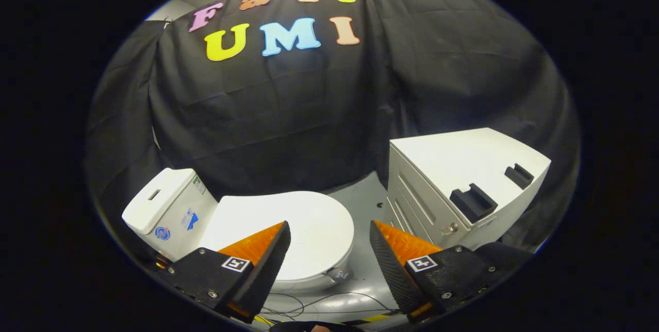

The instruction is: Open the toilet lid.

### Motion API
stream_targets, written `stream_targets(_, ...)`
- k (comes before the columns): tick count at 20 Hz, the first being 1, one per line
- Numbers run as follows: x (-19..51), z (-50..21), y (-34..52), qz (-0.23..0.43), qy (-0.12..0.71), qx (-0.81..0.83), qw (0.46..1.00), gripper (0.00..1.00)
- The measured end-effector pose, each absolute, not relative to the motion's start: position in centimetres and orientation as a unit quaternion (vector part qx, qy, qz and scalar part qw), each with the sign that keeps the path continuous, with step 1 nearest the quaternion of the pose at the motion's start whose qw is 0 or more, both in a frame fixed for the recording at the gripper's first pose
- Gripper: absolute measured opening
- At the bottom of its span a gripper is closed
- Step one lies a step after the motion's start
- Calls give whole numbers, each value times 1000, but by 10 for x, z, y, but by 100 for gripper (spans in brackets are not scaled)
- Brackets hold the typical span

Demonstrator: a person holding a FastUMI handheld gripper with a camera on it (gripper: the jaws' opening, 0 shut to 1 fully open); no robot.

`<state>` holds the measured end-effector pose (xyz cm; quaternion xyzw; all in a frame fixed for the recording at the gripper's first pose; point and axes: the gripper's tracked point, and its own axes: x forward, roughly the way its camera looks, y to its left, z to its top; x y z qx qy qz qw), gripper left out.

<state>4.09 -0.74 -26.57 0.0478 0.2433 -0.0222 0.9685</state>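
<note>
Gripper view: gripper [329, 229] wide open, holding nothing, above the closed toilet lid [304, 229] lower middle; cabinet [463, 177] right.

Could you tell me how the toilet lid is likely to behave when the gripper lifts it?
The toilet lid looks like a smooth, glossy, rigid shell, so it will probably swing up stiffly about the tank end rather than flex. Its slick surface may let the fingers slip. The open gripper hangs above it, not yet touching.

Tongs [329, 249] spread wide above a closed toilet lid [304, 224]
Lid lies flat beneath the tips; white cabinet [463, 167] beside it.
</note>
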Motion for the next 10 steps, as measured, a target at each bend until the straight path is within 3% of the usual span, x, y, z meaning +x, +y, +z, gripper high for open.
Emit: stream_targets(10,23,-332,-14,-52,327,65,942,96)
